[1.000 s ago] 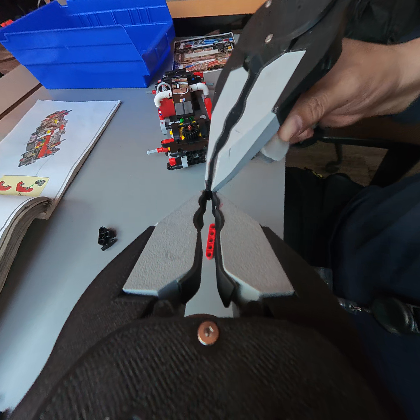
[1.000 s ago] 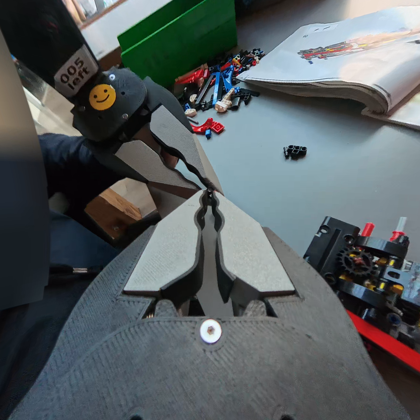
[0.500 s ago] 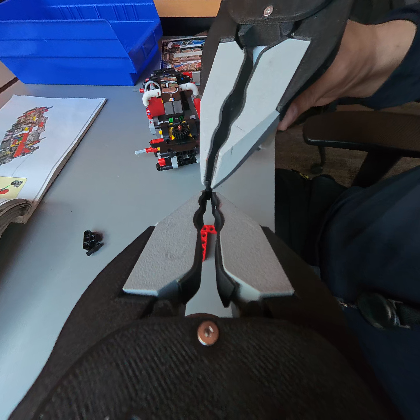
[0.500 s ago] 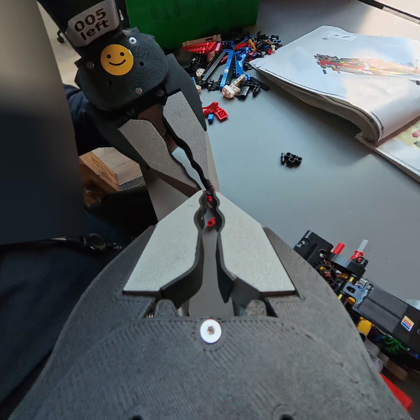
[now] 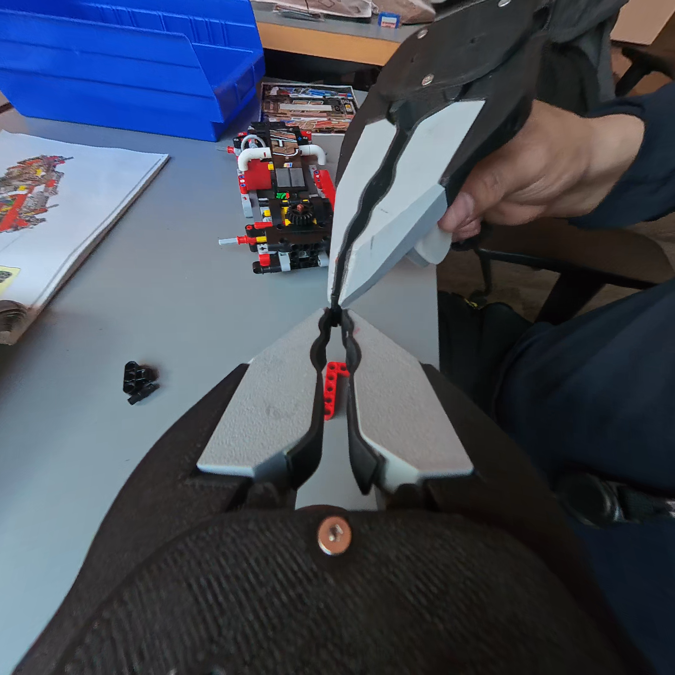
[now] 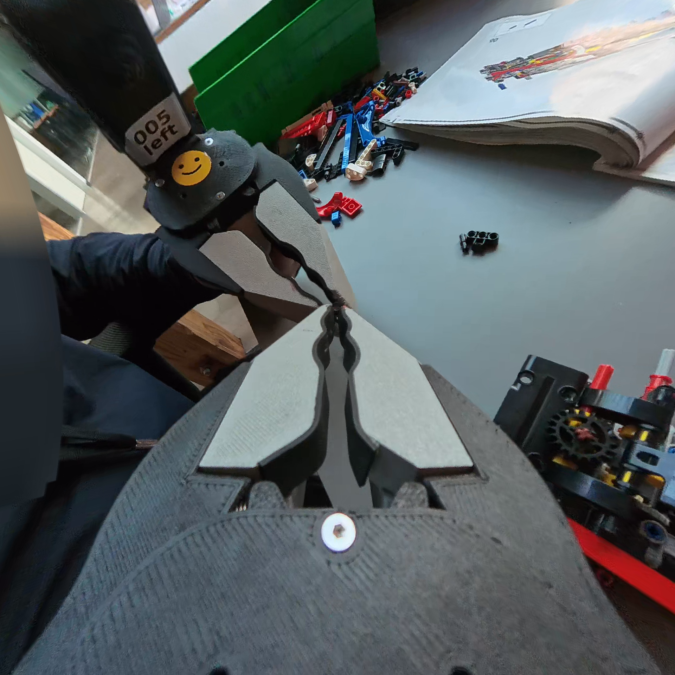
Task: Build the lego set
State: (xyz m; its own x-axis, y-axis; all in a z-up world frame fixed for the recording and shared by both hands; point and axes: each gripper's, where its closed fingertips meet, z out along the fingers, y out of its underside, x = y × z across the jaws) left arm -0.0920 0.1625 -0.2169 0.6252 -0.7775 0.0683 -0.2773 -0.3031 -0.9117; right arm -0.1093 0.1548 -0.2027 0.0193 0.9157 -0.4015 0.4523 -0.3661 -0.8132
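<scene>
- Left wrist view: small black piece [image 5: 333,314], caught at the point where the two grippers meet tip to tip, above the near edge of the tabletop [image 5: 164,292].
- Left gripper [image 5: 334,319]: fingers pressed together on the black piece at their very tips; the waisted gap behind the tips is open.
- Right gripper [image 6: 334,317]: fingers likewise pressed together, coming in from ahead and above, nose to nose with the left; held by a hand [image 5: 540,182]. Neither gripper is nearer the piece; both are at it.
- Red L-shaped beam [image 5: 330,392]: seen through the left gripper's gap, below and behind the tips, long axis running back along the fingers, short leg toward the right finger. Whether it hangs from the black piece or lies loose cannot be told.
- Black connector [image 5: 138,380]: alone on the tabletop, left of the left gripper, well apart.
- Partly built model [image 5: 288,204]: red and black, ahead, beside the right gripper.
- Open booklet [image 5: 73,204], far left; blue bin [image 5: 128,65] behind it.
- Pile of loose parts [image 6: 358,120] before a green bin [image 6: 285,62].
</scene>
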